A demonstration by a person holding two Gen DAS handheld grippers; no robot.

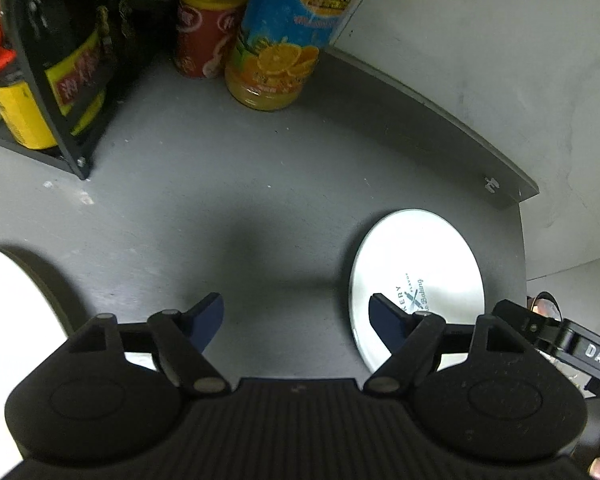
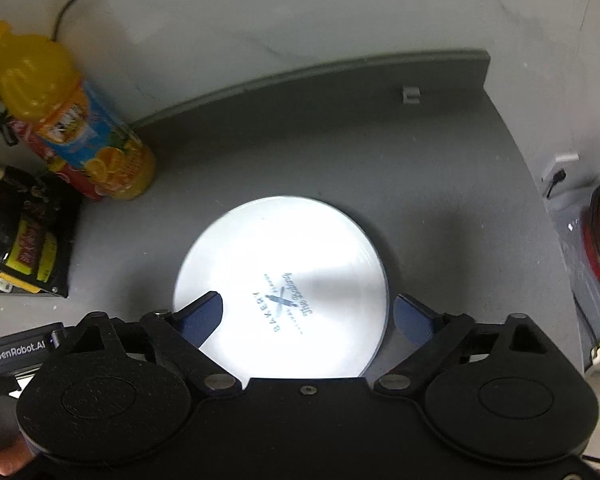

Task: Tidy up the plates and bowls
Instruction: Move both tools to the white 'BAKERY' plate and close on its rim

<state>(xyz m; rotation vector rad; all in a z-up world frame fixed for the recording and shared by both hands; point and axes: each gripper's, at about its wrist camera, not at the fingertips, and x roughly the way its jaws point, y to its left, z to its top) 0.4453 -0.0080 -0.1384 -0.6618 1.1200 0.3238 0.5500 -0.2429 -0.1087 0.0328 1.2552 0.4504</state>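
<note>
The right gripper (image 2: 308, 314) hovered over the white plate (image 2: 280, 264) on the worktop (image 2: 420, 184), fingers apart, seemingly nearer than the equally spread left gripper (image 1: 296, 316).

Dim fisheye views, overexposed glare on white plate (image 2: 280, 280), soft shadows, curved edges.
</note>
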